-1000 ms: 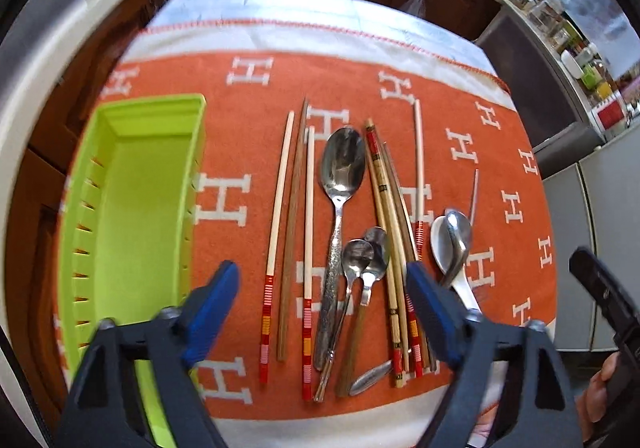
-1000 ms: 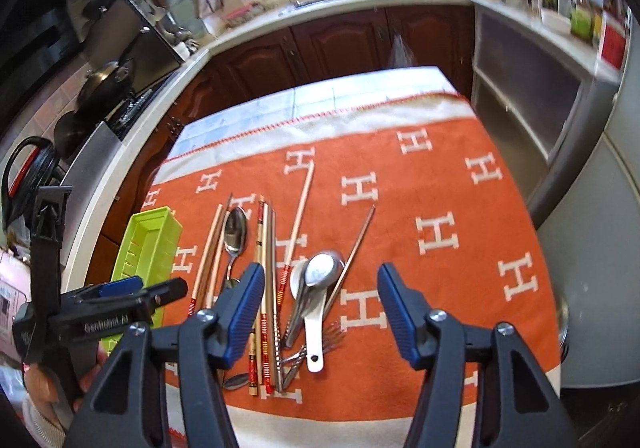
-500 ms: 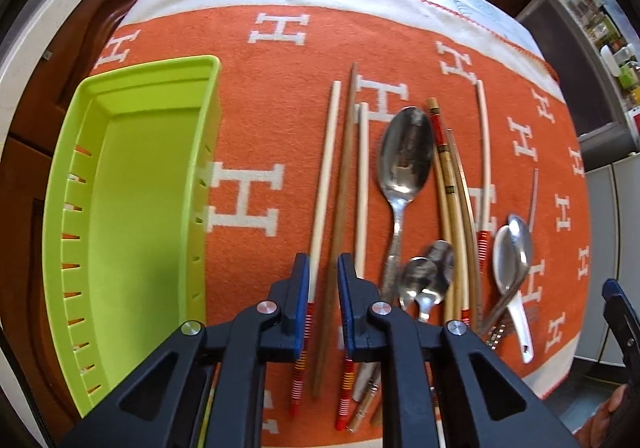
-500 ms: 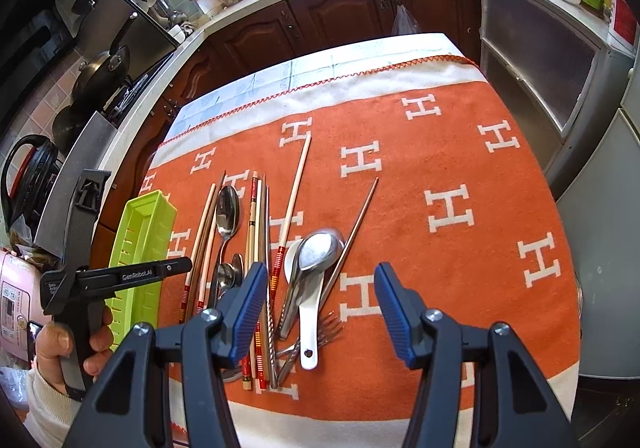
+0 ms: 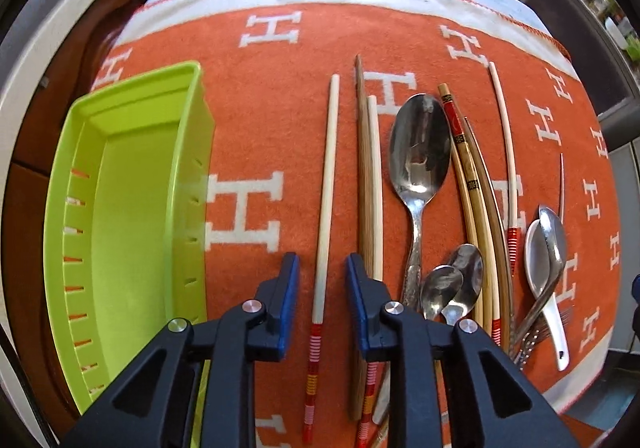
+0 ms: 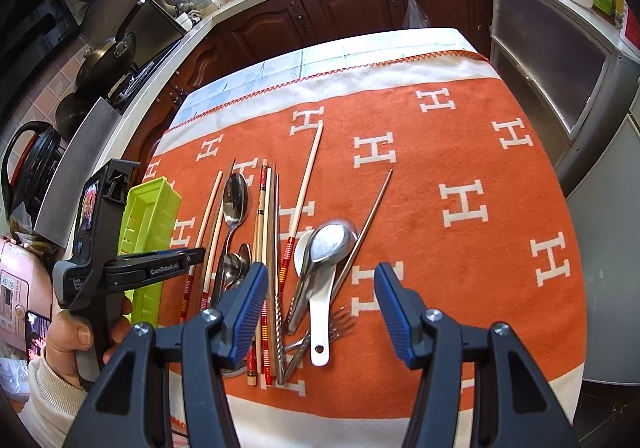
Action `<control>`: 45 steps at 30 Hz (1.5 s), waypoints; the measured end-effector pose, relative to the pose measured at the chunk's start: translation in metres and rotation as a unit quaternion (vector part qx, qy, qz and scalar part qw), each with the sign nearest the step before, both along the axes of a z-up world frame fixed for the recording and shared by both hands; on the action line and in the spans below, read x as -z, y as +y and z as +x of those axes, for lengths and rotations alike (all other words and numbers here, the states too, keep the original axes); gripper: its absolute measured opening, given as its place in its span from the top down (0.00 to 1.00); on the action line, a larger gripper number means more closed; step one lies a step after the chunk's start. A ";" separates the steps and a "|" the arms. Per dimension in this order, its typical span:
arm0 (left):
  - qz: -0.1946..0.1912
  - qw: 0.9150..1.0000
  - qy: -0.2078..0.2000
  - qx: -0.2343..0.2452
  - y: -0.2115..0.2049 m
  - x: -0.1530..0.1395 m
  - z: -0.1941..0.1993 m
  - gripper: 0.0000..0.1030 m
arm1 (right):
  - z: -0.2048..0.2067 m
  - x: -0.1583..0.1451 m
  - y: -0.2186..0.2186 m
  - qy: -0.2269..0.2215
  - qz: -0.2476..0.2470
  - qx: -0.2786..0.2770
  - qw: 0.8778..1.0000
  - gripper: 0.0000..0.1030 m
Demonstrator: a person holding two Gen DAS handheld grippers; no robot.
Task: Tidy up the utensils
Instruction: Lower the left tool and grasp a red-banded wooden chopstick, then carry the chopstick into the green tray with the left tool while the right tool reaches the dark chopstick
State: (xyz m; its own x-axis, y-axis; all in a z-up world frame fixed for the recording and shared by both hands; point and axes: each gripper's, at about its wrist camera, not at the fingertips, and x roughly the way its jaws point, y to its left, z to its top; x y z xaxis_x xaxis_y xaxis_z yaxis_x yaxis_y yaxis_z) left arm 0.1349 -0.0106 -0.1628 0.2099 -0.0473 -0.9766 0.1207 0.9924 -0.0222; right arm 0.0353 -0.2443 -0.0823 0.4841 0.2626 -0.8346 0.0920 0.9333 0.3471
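A lime green utensil tray (image 5: 132, 208) lies empty on the left of the orange cloth; it also shows in the right wrist view (image 6: 150, 216). Several chopsticks, spoons and a fork lie in a row to its right. My left gripper (image 5: 322, 272) is partly open, its jaws straddling a pale chopstick with a red-striped end (image 5: 326, 208), not touching it. A large steel spoon (image 5: 420, 160) lies right of it. My right gripper (image 6: 320, 300) is open and empty above the near edge, over a white ceramic spoon (image 6: 318, 312) and a steel spoon (image 6: 330, 244).
The orange cloth (image 6: 460, 152) with white H marks covers the table. Kitchen cabinets (image 6: 340, 12) stand beyond the far edge. A grey appliance (image 6: 560, 80) stands to the right. A pink cooker (image 6: 16, 288) sits at the far left.
My left gripper was wide open, shut while moving forward and left, and now stands partly open around the pale chopstick, lower and closer. My right gripper stayed open and barely moved.
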 end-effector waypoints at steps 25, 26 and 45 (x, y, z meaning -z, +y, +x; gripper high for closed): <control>-0.012 0.993 -0.116 -0.034 0.109 -0.120 -0.053 0.97 | 0.044 0.002 0.093 0.034 0.049 -0.107 0.992 0.63; -0.011 0.994 -0.106 -0.039 0.116 -0.112 -0.052 0.97 | 0.049 0.006 0.100 0.040 0.053 -0.110 0.992 0.63; 0.026 0.991 -0.106 -0.081 0.158 -0.077 -0.052 0.53 | 0.100 0.063 0.155 0.135 0.077 -0.103 0.982 0.76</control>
